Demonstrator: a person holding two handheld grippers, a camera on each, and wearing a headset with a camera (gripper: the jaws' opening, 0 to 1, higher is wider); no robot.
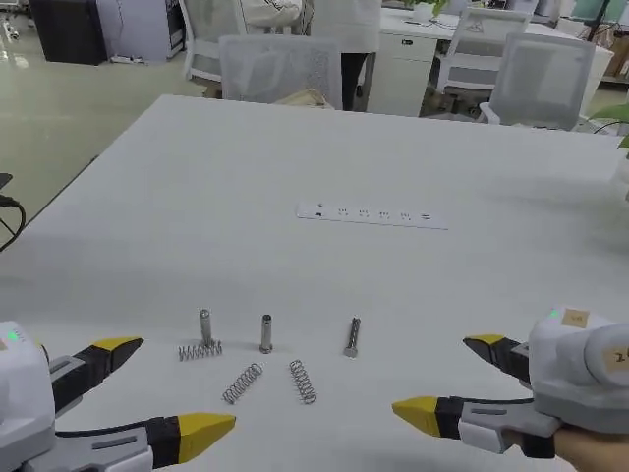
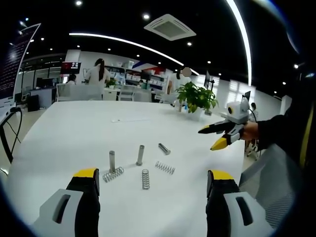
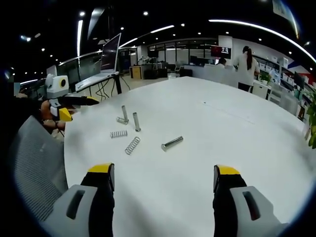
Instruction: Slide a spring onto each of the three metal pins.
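**Both claws wide open, springs lie loose**

The left gripper and the right gripper hang just over the white table. Their jaws are spread wide and hold nothing. Between them, the left pin and middle pin stand up. The right pin lies on its side. The first spring touches the left pin's foot. The second spring and third spring lie near the pins.

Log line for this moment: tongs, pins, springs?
left tongs open, empty | right tongs open, empty | upright pins bare | lying pin bare | springs loose on table
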